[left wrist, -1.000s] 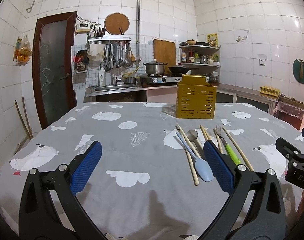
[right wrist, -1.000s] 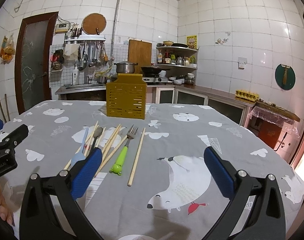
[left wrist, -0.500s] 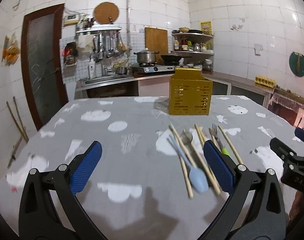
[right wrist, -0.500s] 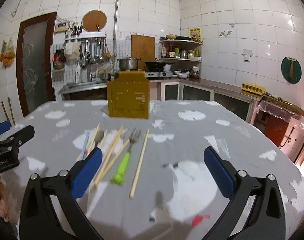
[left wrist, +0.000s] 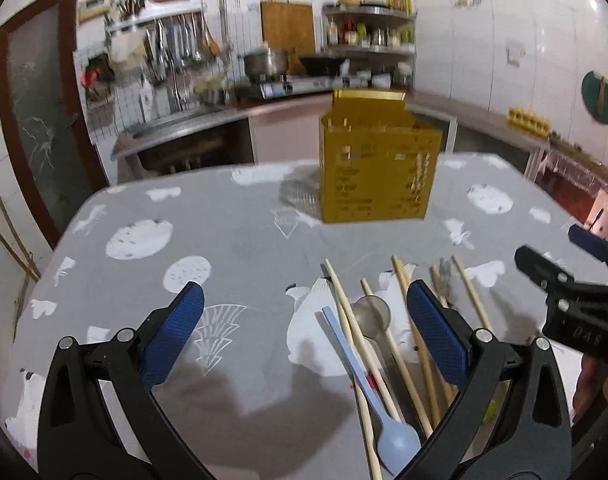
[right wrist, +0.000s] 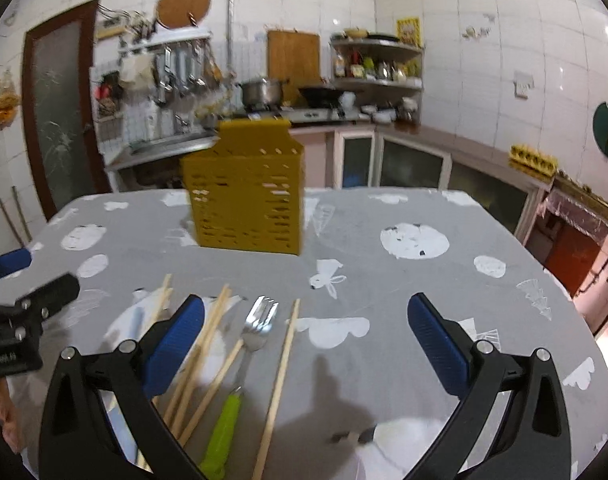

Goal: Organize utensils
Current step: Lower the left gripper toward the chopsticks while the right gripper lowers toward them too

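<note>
Both your grippers, left gripper and right gripper, hang spread wide and hold nothing above the grey tablecloth. The chopsticks, blue spoon and green-handled fork lie loose together beneath them. The yellow utensil holder stands upright farther back, with bare cloth between.

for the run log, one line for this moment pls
left gripper open | right gripper open | utensils loose on table | yellow holder upright
</note>
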{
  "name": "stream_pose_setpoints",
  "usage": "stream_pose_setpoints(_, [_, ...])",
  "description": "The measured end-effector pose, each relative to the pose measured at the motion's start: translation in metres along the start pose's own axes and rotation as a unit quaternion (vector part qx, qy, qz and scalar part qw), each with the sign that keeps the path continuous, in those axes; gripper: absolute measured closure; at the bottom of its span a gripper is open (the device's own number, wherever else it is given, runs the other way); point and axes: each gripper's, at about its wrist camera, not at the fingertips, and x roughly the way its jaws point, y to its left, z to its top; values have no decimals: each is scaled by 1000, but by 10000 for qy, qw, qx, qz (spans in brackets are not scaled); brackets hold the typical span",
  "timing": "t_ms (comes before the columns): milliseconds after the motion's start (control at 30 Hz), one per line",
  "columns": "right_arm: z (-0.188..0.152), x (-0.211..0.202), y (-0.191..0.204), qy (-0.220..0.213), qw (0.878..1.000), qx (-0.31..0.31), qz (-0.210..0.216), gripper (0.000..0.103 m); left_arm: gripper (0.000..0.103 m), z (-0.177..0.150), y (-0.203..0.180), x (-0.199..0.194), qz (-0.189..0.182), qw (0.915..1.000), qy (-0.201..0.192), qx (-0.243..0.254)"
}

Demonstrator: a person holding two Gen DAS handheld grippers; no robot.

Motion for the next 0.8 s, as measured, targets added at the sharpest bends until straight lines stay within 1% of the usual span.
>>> stream_pose_setpoints(133, [10,31,3,338,9989,-209,-253,4,5,12,4,30,-194,9989,348,-234])
stream_pose_setpoints(233, [14,54,3,576,9978,-146,-284,4,5,20,5,46,-124,9985,412,-326])
stream_pose_setpoints(333, [14,72,0,752,9965,-15,-353,4,5,26,4,60,-206,9978,493,-399])
stream_pose_setpoints(467, [11,93,-3,980,9941,70,-454,4,5,31,3,80,-66,9966,716,-406])
stream_pose_setpoints(567, [4,97,-4,1029,9937,43,-452,5,5,27,3,93,134,9963,786,-312])
stream_pose_setpoints(600, [1,98,-5,1044,9936,64,-433,5,5,26,3,96,148,9961,819,-298])
stream_pose_setpoints(633, [0,98,-5,1061,9934,69,-426,8,5,22,3,102,139,9954,907,-266])
stream_pose_setpoints(667, [-1,99,-6,1089,9931,71,-428,14,5,19,2,106,98,9949,970,-256])
stream_pose_setpoints(733, [-4,103,-8,1166,9922,116,-417,21,5,17,3,113,28,9941,1051,-268])
stream_pose_setpoints(800, [-7,107,-9,1264,9912,208,-327,24,5,14,2,116,38,9938,1084,-248])
